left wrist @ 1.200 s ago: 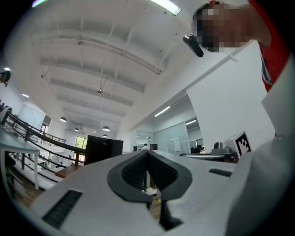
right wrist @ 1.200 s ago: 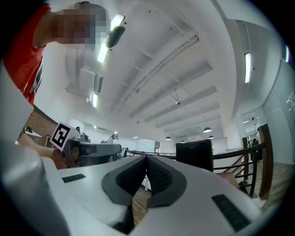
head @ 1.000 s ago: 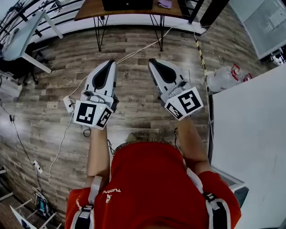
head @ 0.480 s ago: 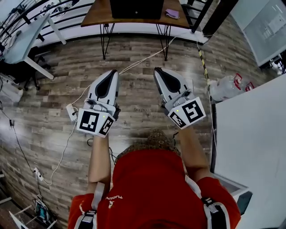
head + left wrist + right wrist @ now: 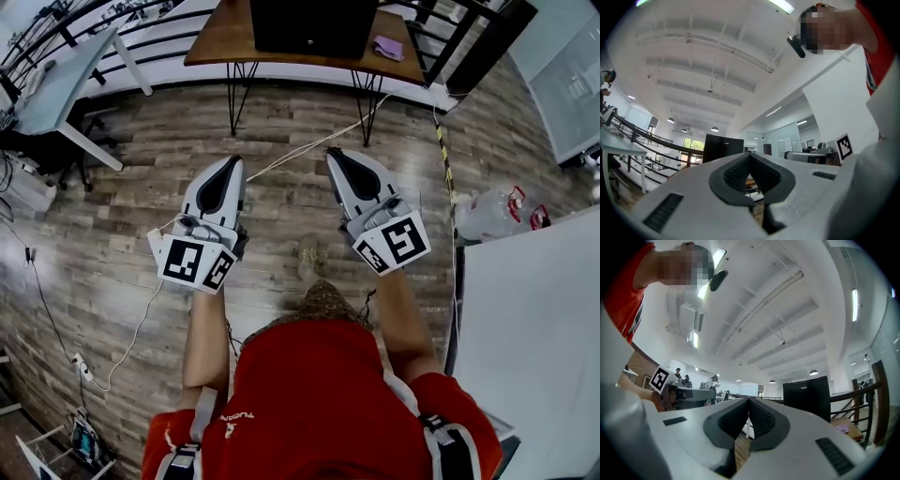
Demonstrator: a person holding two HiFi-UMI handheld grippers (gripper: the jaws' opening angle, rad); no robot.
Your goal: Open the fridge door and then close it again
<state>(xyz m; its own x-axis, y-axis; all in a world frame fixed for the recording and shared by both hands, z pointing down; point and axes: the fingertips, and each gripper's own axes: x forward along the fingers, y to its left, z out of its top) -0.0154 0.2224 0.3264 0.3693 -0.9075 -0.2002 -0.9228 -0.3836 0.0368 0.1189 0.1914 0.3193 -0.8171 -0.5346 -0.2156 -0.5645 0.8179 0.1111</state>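
Fridge (image 5: 314, 26) nearer now; left claw (image 5: 228, 165), right claw (image 5: 335, 156) closed, empty; ceiling lamps (image 5: 714, 129) only in gripper views.

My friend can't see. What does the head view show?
A person in a red shirt holds the left gripper and right gripper, both shut and empty, over a wood floor, facing a black fridge on a wooden table.

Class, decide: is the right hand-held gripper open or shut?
Shut. In its own view, the right hand-held gripper has its jaws pressed together along their ridged faces, with nothing between them.
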